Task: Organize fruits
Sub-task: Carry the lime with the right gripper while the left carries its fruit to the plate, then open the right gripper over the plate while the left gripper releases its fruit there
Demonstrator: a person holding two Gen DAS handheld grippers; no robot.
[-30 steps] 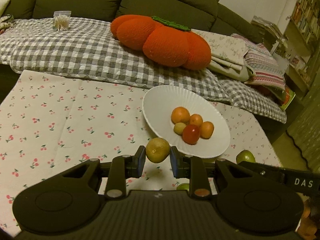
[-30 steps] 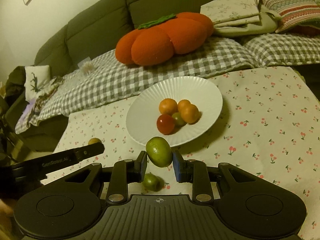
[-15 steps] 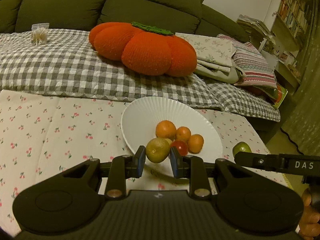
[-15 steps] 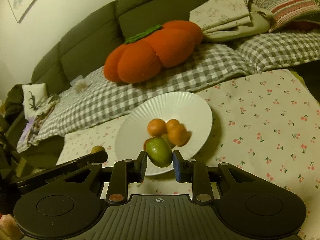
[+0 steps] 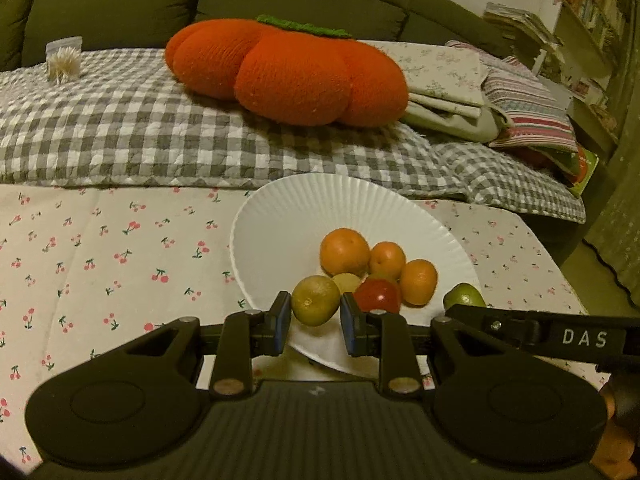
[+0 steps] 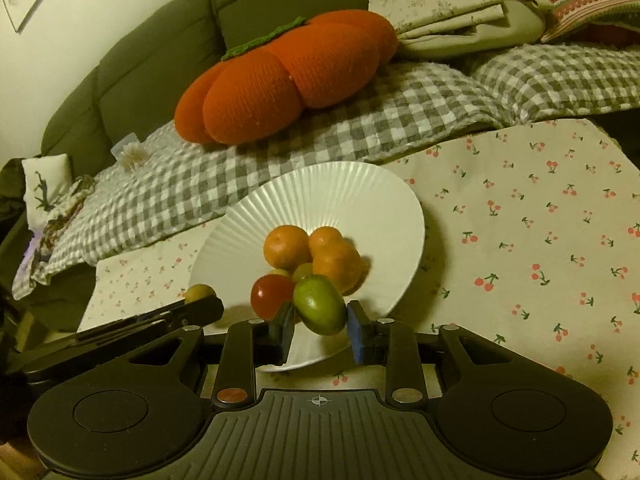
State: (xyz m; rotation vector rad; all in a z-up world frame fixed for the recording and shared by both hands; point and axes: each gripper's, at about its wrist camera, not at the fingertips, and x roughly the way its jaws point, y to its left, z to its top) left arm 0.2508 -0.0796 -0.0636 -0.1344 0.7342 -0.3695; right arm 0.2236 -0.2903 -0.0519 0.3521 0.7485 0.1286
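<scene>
1. Here a yellow-green citrus (image 5: 315, 305) is gripped between the pads of the left tongs (image 5: 313, 322), held over the near rim of the white plate (image 5: 280, 216) — presumably for release beside the fruit pile (image 5: 376, 268).
2. A green lime (image 6: 320, 309) is clamped in the right tongs (image 6: 320, 330), likewise above the plate's near edge.
3. Both tongs are narrowed only to fruit width — firm, not crushing.
4. The plate rests on the cherry-print surface (image 5: 100, 264).

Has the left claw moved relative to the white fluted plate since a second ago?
Yes. The left claw, holding the yellow-green round fruit, advanced toward the white fluted plate and now sits over its near rim.
</scene>
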